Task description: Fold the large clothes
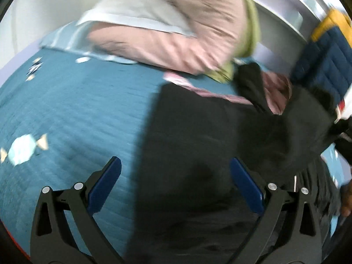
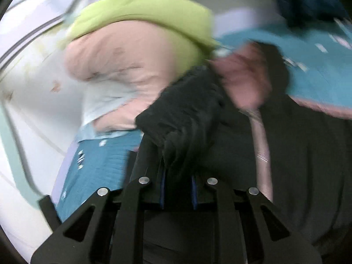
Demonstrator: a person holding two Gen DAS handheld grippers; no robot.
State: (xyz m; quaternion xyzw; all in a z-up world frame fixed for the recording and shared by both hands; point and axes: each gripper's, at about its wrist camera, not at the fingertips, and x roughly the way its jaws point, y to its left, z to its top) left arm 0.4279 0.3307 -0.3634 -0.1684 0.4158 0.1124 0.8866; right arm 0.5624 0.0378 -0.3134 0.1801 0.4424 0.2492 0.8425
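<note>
Pinching a black garment (image 2: 189, 114) fold in my right gripper (image 2: 177, 189), left gripper (image 1: 176, 187) jaws wide, I risk dragging it crooked across the bed (image 1: 77, 114).

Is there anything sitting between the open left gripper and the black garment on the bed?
Nothing visible. The left gripper is open directly over the black garment, whose edge lies on the teal bedspread between its fingers. The pink pillow lies farther back. The right gripper is shut on the garment.

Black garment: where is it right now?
The black garment lies on the teal bedspread, right of centre in the left wrist view, just below the pink pillow. The right gripper pinches a bunched fold of it.
</note>
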